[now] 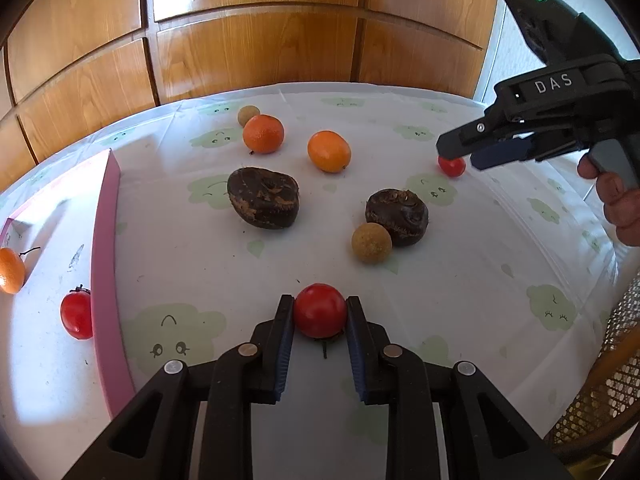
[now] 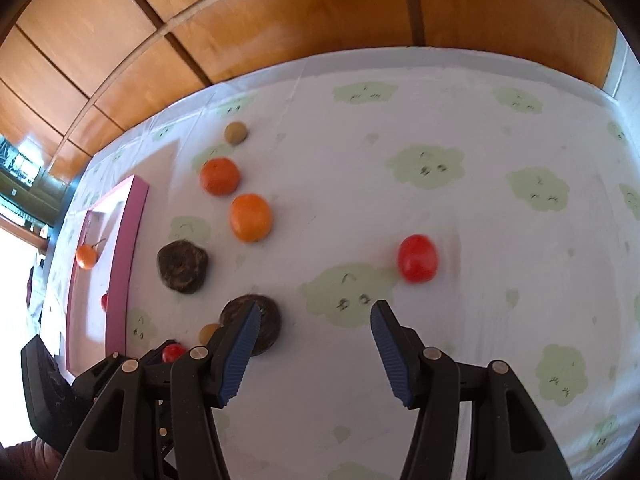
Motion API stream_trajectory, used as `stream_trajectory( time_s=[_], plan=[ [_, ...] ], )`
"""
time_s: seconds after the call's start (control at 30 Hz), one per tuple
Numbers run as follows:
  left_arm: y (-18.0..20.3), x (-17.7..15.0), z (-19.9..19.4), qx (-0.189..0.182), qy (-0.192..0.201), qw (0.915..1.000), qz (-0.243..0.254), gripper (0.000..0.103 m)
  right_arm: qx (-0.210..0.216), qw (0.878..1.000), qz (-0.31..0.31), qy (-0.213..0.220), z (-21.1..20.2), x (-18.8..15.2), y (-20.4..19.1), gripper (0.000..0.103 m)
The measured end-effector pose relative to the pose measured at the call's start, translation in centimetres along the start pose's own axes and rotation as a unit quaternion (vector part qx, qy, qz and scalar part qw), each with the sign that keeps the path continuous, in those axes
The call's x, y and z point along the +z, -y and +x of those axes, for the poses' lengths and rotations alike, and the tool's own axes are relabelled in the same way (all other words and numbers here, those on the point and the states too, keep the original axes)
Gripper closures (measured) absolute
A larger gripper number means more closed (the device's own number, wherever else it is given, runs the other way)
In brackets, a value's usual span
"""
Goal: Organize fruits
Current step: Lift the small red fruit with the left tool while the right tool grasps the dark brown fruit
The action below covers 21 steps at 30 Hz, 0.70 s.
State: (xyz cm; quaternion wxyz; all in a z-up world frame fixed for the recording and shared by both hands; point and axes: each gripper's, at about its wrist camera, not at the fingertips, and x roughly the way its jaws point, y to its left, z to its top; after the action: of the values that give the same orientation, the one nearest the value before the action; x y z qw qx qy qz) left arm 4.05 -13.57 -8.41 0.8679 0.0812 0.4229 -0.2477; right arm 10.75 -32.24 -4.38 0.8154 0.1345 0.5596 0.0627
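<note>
Left wrist: left tongs [image 1: 320, 312] clamp tomato [image 1: 320, 310]; right tongs [image 2: 316, 320] wide over bare cloth [image 2: 480, 320].

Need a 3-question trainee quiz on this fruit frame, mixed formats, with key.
1. True or false: the left gripper is shut on a red tomato.
2. Which fruits already lie in the pink tray? A) an orange fruit and a red tomato B) two dark brown lumps C) nothing
3. Fill in: the right gripper has its jaws ____, with nothing between them, and another tomato lies ahead of it on the tablecloth.

Key: 1 true; 2 A, the orange fruit and the tomato in the tray; 3 open.
</note>
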Motion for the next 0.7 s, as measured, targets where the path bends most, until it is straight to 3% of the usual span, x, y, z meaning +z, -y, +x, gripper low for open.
stream_trajectory(
  time_s=[0.2, 0.43, 0.57, 0.67, 0.7],
  plan=[
    [0.0, -0.1, 0.0, 0.0, 0.002, 1.0, 0.001, 0.077, 0.013, 1.0, -0.003, -0.018, 1.3, 0.0, -2.0, 0.045],
    [0.0, -0.1, 0.0, -0.001, 0.003, 1.0, 0.001, 0.077, -0.009, 0.998, 0.02, -0.055, 5.0, 0.3, -3.7, 0.045],
    [-0.1, -0.1, 0.0, -0.003, 0.004, 1.0, 0.0, 0.077, -0.044, 0.998, 0.0, -0.05, 5.6, 0.4, -4.8, 0.045],
    [-0.1, -0.1, -0.1, -0.004, 0.005, 1.0, 0.0, 0.077, -0.075, 0.995, -0.036, -0.059, 5.6, 0.2, -5.5, 0.057],
    [-0.1, -0.1, -0.1, -0.005, 0.005, 1.0, 0.0, 0.077, -0.085, 0.994, -0.043, -0.06, 5.5, 0.1, -5.4, 0.057]
  ],
)
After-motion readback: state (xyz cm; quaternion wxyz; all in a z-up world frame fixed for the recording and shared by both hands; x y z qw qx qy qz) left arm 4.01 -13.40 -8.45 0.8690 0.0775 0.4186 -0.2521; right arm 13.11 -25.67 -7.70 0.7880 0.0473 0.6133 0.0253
